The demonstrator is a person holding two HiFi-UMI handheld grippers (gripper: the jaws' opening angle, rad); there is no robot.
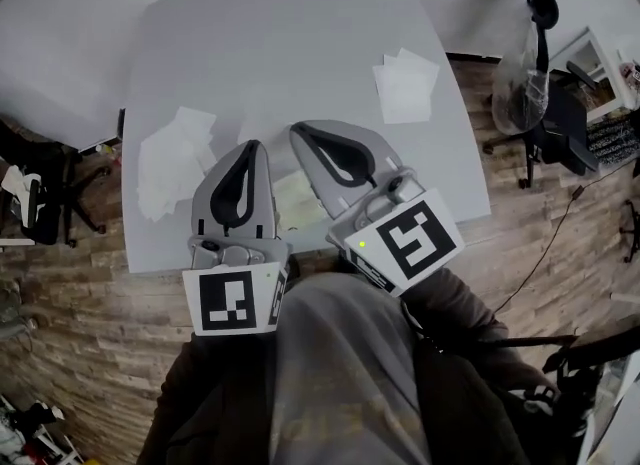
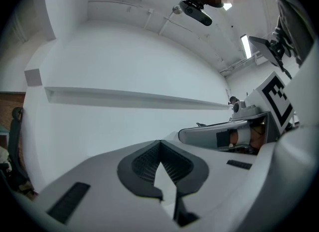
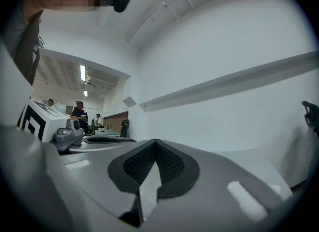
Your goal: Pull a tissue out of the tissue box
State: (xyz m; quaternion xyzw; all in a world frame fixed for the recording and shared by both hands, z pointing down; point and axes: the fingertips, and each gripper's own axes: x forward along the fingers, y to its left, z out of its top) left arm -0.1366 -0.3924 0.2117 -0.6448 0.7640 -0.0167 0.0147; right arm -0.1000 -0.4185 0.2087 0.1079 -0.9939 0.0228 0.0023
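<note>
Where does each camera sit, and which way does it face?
Head view: person's head, steeply down: grey table, left claw, right claw, own clothing.
Left gripper view: on left claw, along its shut jaws toward a white wall.
Right gripper view: on right claw, likewise.
Shared: each gripper view catches the other claw's marker cube.

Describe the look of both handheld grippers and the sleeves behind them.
The left gripper and right gripper have light grey shells with two curved jaws lined in black ribbed pads. Each carries a white cube with black square markers; a green light glows beside the right one. The sleeves are dark.
</note>
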